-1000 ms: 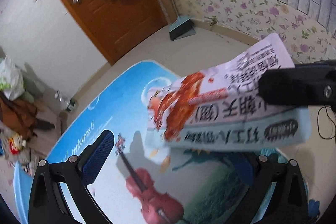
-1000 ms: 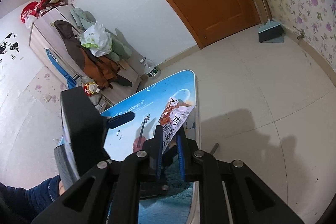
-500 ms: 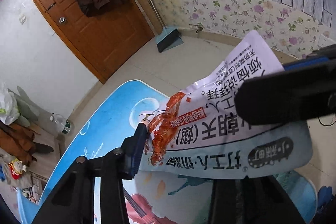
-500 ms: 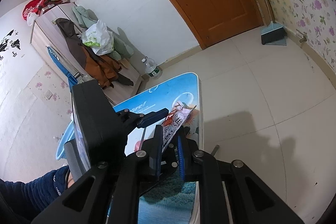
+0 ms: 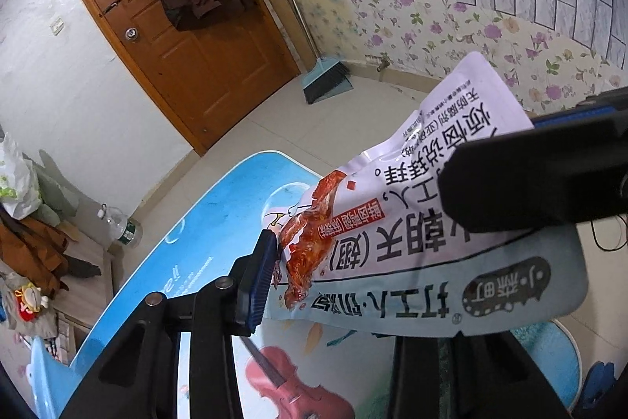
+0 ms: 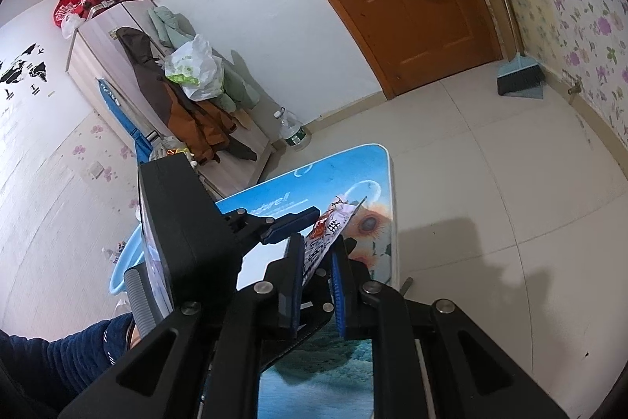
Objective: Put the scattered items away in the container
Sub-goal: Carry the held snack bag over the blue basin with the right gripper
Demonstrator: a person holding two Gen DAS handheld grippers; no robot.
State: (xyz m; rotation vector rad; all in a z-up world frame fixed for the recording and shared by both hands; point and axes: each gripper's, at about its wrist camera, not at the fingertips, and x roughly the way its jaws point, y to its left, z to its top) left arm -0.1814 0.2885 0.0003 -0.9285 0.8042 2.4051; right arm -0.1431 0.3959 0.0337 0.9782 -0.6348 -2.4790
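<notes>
Both grippers clamp one snack packet (image 5: pixel 424 222) above the table (image 5: pixel 219 214): right gripper (image 6: pixel 318 273) grips its edge; left gripper (image 5: pixel 333 281) seemingly pinches the end.

The snack packet (image 5: pixel 428 222) fills the middle and right of the left wrist view, blocking the way ahead. Open blue table (image 5: pixel 188 246) lies at centre left. In the right wrist view, the left gripper (image 6: pixel 310 222) crowds centre left; bare floor (image 6: pixel 490 160) lies right.
</notes>
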